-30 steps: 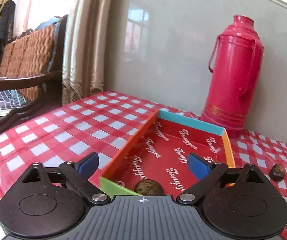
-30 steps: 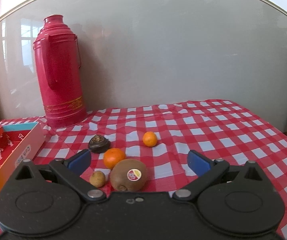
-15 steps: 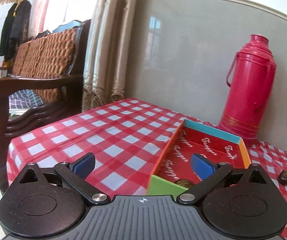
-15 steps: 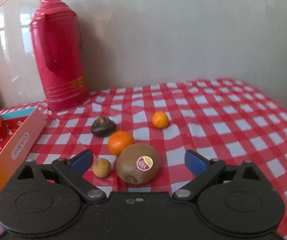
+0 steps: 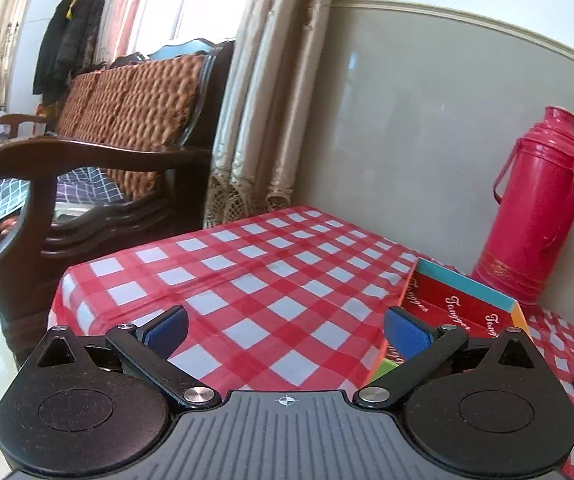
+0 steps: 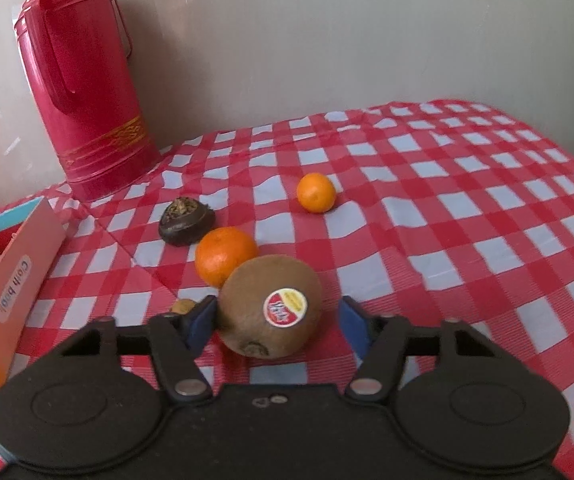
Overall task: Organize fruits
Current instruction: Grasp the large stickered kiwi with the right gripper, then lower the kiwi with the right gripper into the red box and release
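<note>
- Here, the right hand-held gripper point(image 6: 277, 320) sits partly open around the brown fuzzy kiwi with a red sticker point(image 6: 271, 306); the near blue pad looks to touch it, the other stands just off.
- The kiwi lies on the red-checked counter point(image 6: 467, 220), long axis roughly across the jaws.
- The left hand-held gripper point(image 5: 285, 328) hangs wide and empty, the red cardboard box point(image 5: 463, 312) to its right.

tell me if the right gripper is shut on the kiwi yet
Not yet. The right gripper is open: the kiwi sits between its fingers, with a visible gap at the right finger.
</note>
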